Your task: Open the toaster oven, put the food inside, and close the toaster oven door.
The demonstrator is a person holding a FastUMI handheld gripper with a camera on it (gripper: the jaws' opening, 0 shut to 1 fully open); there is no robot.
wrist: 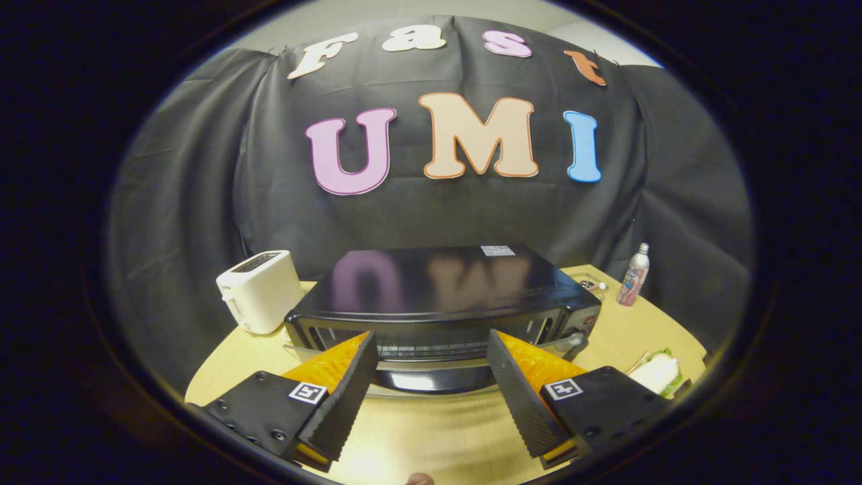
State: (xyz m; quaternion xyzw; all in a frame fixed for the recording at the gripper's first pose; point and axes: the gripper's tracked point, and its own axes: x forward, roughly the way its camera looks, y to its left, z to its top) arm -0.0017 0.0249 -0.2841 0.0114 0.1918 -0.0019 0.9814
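A white two-slot toaster (260, 291) stood on the pale wooden table (431, 431), towards its back edge, its slots facing up; a slim bottle (634, 275) with a silver cap and a pink-and-white label stood upright on the far side of the same table, close to the black cloth wall (202, 188); a small clear item (592, 284), too blurred to identify, lay on the tabletop just beside the bottle; the cloth hung in loose folds behind everything, and a strip of light wall (417, 13) showed above its top edge.
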